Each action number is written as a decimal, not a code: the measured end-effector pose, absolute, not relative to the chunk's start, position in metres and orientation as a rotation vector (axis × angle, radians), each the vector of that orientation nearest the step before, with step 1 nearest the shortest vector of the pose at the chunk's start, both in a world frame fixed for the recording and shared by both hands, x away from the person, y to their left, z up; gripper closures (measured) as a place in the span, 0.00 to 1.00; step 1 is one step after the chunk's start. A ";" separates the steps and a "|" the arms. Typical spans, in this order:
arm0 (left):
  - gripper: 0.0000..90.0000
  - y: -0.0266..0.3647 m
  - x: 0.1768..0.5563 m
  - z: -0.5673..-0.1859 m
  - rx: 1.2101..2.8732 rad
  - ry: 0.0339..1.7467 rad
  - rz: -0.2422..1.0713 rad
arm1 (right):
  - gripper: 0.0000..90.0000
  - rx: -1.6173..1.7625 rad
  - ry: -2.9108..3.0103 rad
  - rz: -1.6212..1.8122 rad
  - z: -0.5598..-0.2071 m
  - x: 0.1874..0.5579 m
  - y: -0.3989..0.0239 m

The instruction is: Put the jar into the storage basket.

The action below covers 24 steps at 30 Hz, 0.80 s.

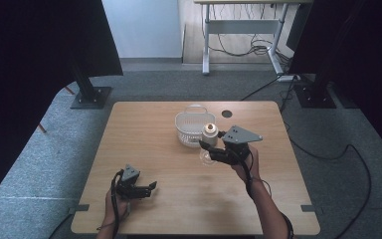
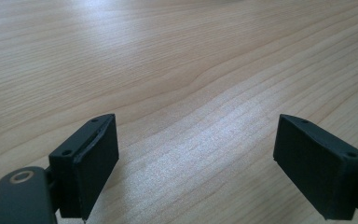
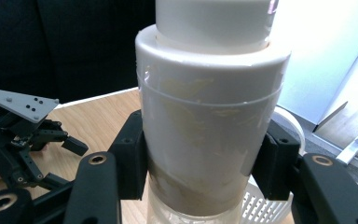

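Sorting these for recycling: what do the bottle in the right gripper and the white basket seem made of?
Bottle: probably plastic, with a smooth, matte white cap section above a see-through body smeared with cream residue. Basket: likely moulded white plastic, judging by its perforated walls and thin handle. Table: wood-grain top, possibly laminate.

Each hand-held black two-jaw gripper, the left gripper (image 1: 151,186) and the right gripper (image 1: 206,149), carries a grey three-cornered plate on top, dotted with small dark holes. The jaws end in flat, matte black rectangular pads (image 2: 98,161) with recessed screw holes; brass-ringed pivots sit behind them. A black cable (image 1: 114,196) trails back from each gripper along the forearm.
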State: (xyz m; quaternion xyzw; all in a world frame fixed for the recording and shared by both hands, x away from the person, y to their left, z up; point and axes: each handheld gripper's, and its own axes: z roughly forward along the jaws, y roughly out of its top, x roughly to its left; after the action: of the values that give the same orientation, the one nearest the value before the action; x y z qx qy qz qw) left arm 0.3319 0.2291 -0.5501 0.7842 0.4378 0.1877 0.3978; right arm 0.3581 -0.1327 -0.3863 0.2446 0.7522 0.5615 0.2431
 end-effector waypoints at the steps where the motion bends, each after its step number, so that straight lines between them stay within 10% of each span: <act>1: 0.15 0.229 0.332 -0.550 1.986 1.109 0.475 | 0.50 0.668 2.055 1.534 -0.386 0.358 -0.133; 24: 0.15 0.229 0.332 -0.550 1.997 1.106 0.478 | 0.50 0.718 2.025 1.495 -0.376 0.394 -0.126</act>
State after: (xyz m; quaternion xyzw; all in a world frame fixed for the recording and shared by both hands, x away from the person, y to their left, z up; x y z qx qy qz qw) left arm 0.3324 0.2286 -0.5502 0.7872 0.4360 0.1884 0.3934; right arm 0.3944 -0.1262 -0.3756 0.2649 0.7473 0.5517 0.2589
